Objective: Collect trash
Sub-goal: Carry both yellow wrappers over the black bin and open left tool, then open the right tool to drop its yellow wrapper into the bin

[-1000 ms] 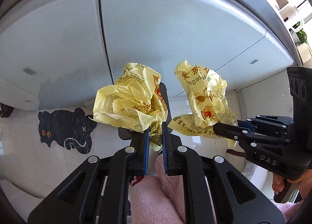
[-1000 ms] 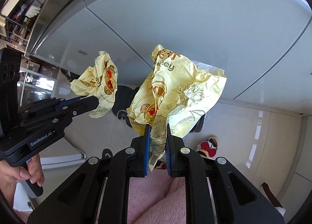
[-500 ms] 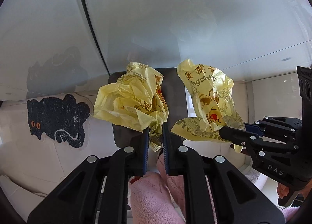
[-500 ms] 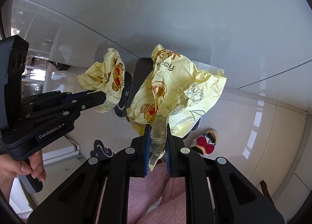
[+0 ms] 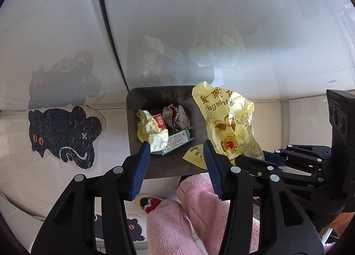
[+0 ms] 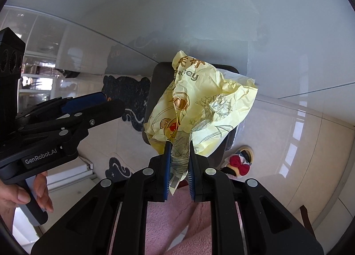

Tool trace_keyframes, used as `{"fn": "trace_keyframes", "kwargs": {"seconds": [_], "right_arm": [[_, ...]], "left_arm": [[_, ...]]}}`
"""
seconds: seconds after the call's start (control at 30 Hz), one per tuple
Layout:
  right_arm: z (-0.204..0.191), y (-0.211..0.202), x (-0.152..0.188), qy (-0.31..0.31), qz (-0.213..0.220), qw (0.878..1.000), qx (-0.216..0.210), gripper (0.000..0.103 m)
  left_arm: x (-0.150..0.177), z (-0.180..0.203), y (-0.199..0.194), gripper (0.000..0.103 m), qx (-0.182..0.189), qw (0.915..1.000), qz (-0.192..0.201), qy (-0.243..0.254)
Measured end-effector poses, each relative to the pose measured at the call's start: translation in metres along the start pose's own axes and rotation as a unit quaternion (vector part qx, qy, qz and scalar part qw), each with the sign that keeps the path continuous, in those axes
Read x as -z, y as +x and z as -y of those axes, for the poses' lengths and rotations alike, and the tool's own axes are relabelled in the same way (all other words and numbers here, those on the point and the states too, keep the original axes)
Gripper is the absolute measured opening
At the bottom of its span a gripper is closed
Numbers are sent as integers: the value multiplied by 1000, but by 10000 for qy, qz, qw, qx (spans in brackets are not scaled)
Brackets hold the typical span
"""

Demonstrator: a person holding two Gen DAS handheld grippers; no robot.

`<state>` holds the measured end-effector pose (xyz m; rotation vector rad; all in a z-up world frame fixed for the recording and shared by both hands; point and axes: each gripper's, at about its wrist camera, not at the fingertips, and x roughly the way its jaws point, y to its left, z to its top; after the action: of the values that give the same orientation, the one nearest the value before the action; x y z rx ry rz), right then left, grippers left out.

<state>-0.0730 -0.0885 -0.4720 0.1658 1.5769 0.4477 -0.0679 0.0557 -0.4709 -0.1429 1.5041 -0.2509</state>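
Left gripper [image 5: 175,161]: jaws spread, holding nothing, above the bin's [image 5: 133,122] near rim at frame centre. Right gripper [image 6: 179,166]: clamped on yellow wrapper [image 6: 199,108], over the bin.

Black left gripper [image 5: 175,161] with blue ribbed pads [image 5: 139,166], silver screws; "GenRobot.AI" lettering; pink fleece legs [image 5: 199,215]; bare hand [image 6: 22,193].
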Motion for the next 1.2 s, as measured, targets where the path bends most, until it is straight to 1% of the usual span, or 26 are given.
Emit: {"fn": "trace_keyframes", "kwargs": {"seconds": [0.1,0.13,0.27,0.3,0.33,0.37,0.43,0.57,0.67,0.73,0.83,0.9,1.0,1.03,1.13,1.2], "right_arm": [[-2,3,-3,-24,-23,10000,-52,15],[-4,5,-4,-22,-34,10000,-84,18],[-7,11,-8,38,-60,9997,-253,19],[-9,11,-9,16,-49,9997,-250,21],[-10,10,-10,6,-48,9997,-258,29],[-11,9,-11,23,-55,9996,-289,32],[-11,6,-11,64,-11,9995,-323,47],[-16,-5,-11,112,83,9995,-277,48],[-17,-21,-7,118,163,9994,-272,50],[-17,-38,-1,32,251,9994,-233,58],[-20,-73,13,-146,478,9987,-105,66],[-20,-103,23,-204,670,9975,-100,68],[-17,-153,38,-212,1043,9943,-101,76],[-16,-170,41,-206,1197,9925,-120,78],[-16,-224,51,-233,1667,9855,-231,78],[-15,-262,58,-297,2046,9781,-226,78]], "left_arm": [[-1,-4,-4,54,-214,9998,34,26],[-1,-7,-6,54,-252,9997,34,-8],[-1,-19,-13,57,-423,9990,55,-145],[-1,-21,-15,57,-448,9989,55,-157],[-1,-22,-18,57,-475,9987,57,-152],[-1,-22,-20,57,-500,9986,57,-139],[0,-23,-26,57,-538,9985,70,-120],[1,-23,-37,57,-578,9981,158,-115],[3,-17,-49,59,-618,9978,242,-71],[7,-11,-60,61,-641,9974,322,-36],[13,4,-84,67,-726,9961,500,93],[18,17,-103,73,-786,9945,660,217],[21,39,-135,80,-789,9924,903,287],[22,48,-145,80,-790,9916,963,347],[20,75,-174,80,-718,9893,1140,560],[17,95,-194,80,-632,9869,1303,718]]}}
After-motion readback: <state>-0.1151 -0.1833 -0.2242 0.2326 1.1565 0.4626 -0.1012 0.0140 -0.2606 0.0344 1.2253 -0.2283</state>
